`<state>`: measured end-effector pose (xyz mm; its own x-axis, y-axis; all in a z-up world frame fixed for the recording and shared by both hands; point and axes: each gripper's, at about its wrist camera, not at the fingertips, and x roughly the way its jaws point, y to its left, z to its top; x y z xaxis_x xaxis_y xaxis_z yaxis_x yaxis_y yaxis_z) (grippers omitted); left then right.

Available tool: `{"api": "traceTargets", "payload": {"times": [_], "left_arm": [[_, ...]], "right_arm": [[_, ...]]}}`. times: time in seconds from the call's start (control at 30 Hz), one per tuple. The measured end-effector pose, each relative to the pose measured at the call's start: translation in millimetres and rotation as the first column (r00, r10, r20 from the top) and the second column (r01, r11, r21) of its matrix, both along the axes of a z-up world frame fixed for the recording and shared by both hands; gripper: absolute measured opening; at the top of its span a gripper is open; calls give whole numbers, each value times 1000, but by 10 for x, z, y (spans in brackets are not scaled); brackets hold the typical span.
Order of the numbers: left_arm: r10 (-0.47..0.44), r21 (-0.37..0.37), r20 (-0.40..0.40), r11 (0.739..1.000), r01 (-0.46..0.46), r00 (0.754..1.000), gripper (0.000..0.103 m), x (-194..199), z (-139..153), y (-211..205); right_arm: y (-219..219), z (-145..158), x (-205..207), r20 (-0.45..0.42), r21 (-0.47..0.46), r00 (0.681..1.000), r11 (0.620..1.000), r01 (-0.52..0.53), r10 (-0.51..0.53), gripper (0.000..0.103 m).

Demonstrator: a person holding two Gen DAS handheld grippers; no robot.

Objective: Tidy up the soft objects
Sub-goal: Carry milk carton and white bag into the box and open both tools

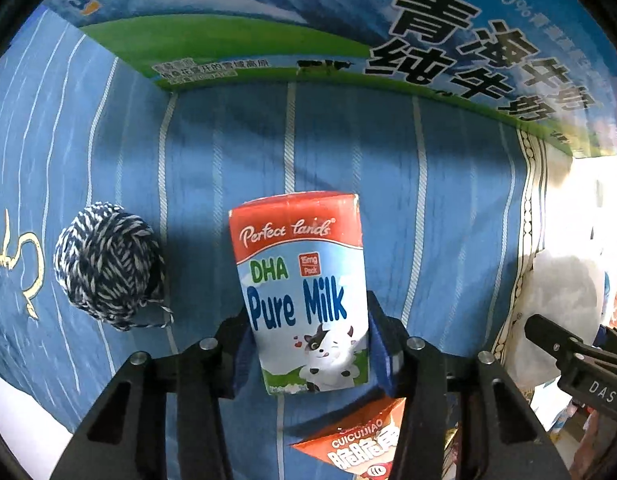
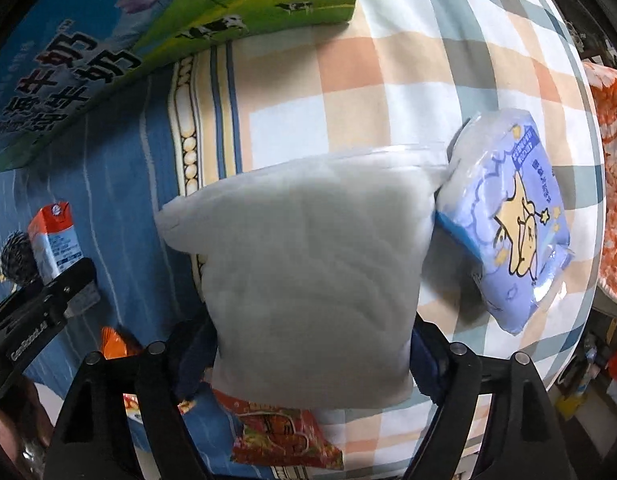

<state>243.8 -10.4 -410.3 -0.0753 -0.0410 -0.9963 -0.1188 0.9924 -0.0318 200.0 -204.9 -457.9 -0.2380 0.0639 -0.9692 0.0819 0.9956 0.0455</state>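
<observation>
My left gripper [image 1: 308,320] points down and is shut on a small milk carton [image 1: 300,280] with a red top and "Pure Milk" print, one pad on each side. The carton stands over a blue striped sheet [image 1: 428,200]. A navy-and-white yarn ball [image 1: 108,268] lies to its left. In the right wrist view my right gripper [image 2: 308,360] is shut on a white pillow [image 2: 308,272], whose lower end is pinched between the pads. A lilac tissue pack [image 2: 508,220] rests against the pillow's right corner on a plaid sheet [image 2: 408,60].
A large blue-and-green milk box [image 1: 308,20] stands along the far edge of the sheet. An orange snack packet [image 1: 360,444] lies under the left gripper, and a red snack packet [image 2: 280,436] lies under the pillow. An orange-patterned cloth [image 2: 612,160] is at the right edge.
</observation>
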Motion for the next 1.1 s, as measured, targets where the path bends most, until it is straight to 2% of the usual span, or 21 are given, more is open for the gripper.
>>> {"api": "traceTargets", "payload": {"times": [0.17,0.53,0.67,0.7,0.77,0.8,0.87,0.97,1.1], "left_arm": [[-3,2,48,1000,3,999,43,-113,292,196],[-45,-45,243,997,57,969,43,-348,1517,31],[-80,-33,301,995,94,950,43,-384,1954,31],[-85,-27,313,995,99,946,43,-306,1966,27],[-104,-5,348,994,113,932,43,-288,2174,1],[-108,0,360,993,115,927,43,-285,2144,-36],[-113,9,383,993,119,917,43,-238,2269,-18],[-117,11,413,992,123,903,43,-160,2334,-6],[-118,8,449,992,128,886,43,-107,2472,-26]], "right_arm": [[-56,19,-64,17,-7,1000,1000,9,-9,73],[-216,490,-380,122,65,992,998,-21,13,68],[-264,786,-591,170,112,985,993,-34,15,68],[-290,870,-648,187,123,982,992,-33,10,68],[-346,1050,-736,227,130,974,991,-35,4,68],[-390,1126,-672,246,130,969,991,-35,2,68],[-442,1326,-630,292,126,956,991,-35,-3,68],[-406,1592,-342,340,123,941,992,-37,-8,68],[-401,2029,-245,395,127,918,991,-39,-14,68]]}}
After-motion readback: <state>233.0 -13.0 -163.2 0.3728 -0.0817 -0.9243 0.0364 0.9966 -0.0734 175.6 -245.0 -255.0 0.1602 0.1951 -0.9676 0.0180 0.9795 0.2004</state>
